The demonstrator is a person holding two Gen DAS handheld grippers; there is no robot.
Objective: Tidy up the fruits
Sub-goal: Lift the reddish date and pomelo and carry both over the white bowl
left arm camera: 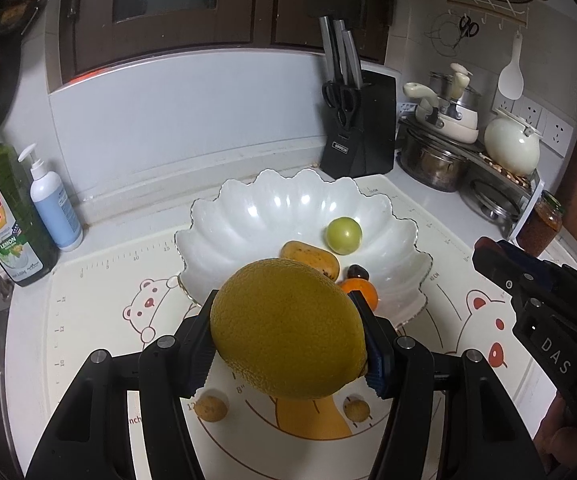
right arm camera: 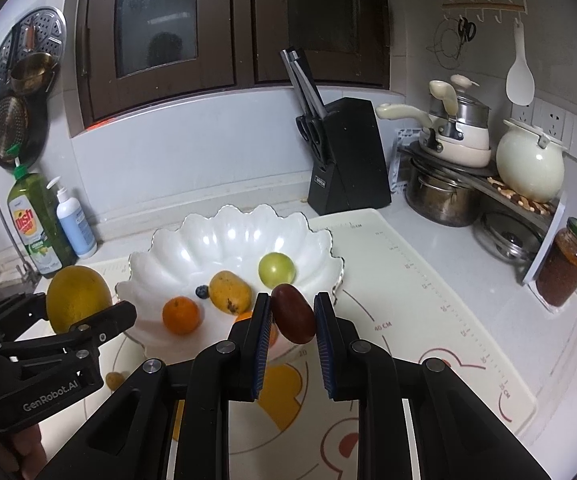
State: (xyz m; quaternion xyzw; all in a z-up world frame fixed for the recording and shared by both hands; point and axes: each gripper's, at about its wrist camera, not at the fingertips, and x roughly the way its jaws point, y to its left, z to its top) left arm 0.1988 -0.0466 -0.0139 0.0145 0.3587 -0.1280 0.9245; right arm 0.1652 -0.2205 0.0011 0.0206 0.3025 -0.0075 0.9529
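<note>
My left gripper is shut on a large yellow-green citrus fruit, held just in front of the near rim of a white scalloped bowl. Inside the bowl lie a green round fruit, a mango, an orange and a small dark fruit. My right gripper is shut on a dark red plum over the bowl's near right rim. The right wrist view shows the left gripper with the citrus at the left. Two small brown fruits lie on the mat.
A bear-print mat covers the counter. Dish soap and a pump bottle stand at the left by the sink. A knife block stands behind the bowl. Pots, a white kettle and a jar crowd the right.
</note>
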